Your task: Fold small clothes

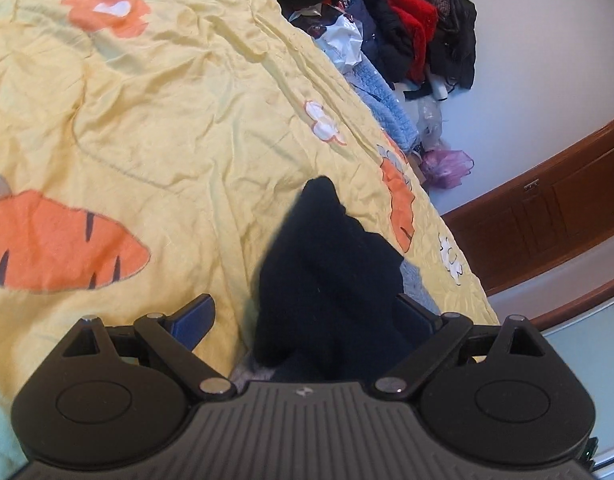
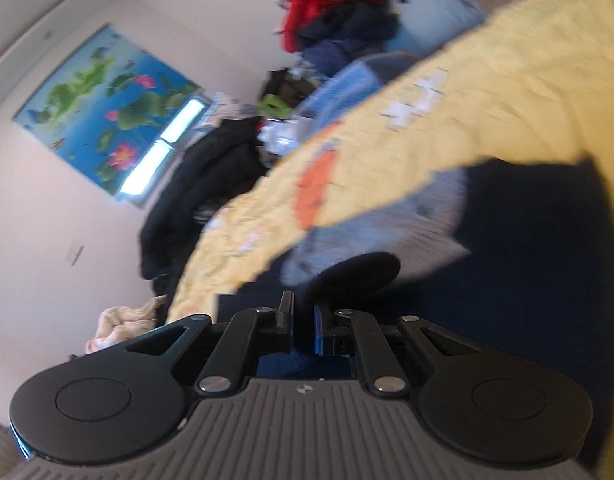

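The left gripper [image 1: 307, 316] pointed down at the bed, and its two blue-padded fingers [image 1: 195, 318] stood wide apart. A dark sock [image 1: 327, 276] lay between them, bunched up soft and thick, with its tip poking out ahead over the yellow quilt [image 1: 167, 120]. The right finger was partly hidden behind the sock, so it was hard to say if it touched the cloth. The left finger was clearly apart from it.

The right gripper [image 2: 303, 320] was tilted, and its fingers were pinched almost together on a thin fold of dark cloth [image 2: 347, 276]. That cloth stuck up in a rounded lump just past the fingertips. Much of this view was blurry. A wide dark blue cloth [image 2: 527, 280] spread beside and under the gripper, and a grey piece [image 2: 387, 232] lay on it next to the quilt's edge; what it was could not be made out.

The quilt was wrinkled, with orange carrot shapes [image 1: 59, 240] and white flowers [image 1: 325, 126]. Beyond the quilt's far edge sat a heap of clothes [image 1: 407, 28], red, black and blue.
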`<act>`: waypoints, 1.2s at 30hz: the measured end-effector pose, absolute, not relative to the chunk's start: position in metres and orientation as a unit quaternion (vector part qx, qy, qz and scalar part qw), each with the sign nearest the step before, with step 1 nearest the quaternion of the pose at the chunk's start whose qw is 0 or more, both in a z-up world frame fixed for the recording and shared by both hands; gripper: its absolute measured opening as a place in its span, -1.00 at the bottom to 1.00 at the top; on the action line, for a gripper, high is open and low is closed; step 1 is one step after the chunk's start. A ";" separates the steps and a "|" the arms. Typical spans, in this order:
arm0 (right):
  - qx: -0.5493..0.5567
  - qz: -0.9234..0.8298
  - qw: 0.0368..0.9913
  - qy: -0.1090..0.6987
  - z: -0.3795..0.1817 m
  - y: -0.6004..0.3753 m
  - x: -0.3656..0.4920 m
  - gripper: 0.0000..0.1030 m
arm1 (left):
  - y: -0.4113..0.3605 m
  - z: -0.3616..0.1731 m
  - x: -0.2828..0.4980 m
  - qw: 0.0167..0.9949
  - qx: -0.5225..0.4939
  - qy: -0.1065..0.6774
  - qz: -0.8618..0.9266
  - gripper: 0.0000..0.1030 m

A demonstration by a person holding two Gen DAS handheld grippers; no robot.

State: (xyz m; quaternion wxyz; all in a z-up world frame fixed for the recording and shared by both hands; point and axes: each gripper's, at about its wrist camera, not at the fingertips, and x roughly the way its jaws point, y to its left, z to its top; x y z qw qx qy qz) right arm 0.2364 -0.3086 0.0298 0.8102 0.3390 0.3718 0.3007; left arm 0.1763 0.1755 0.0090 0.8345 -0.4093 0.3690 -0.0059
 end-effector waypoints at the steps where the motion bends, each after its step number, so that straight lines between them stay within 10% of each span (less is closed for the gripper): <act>1: 0.340 0.294 0.811 0.374 0.024 -0.313 0.234 -0.64 | 0.175 0.009 0.180 0.834 -0.407 0.372 -0.012 0.87; 12: 0.336 0.276 0.811 0.390 -0.002 -0.330 0.224 -0.65 | 0.164 0.015 0.225 0.844 -0.346 0.408 -0.047 0.77; 16: 0.345 0.276 0.816 0.371 0.003 -0.341 0.219 -0.71 | 0.158 0.013 0.230 0.851 -0.302 0.428 -0.048 -0.34; 21: 0.337 0.262 0.813 0.395 -0.011 -0.343 0.221 -0.72 | 0.156 0.013 0.230 0.863 -0.275 0.421 -0.031 -0.66; 27: 0.377 0.268 0.803 0.376 -0.008 -0.347 0.222 -0.06 | 0.145 0.009 0.222 0.887 -0.233 0.397 -0.031 -0.79; 36: 0.347 0.261 0.807 0.399 -0.002 -0.328 0.248 -0.03 | 0.131 0.001 0.199 0.926 -0.187 0.328 -0.030 -0.79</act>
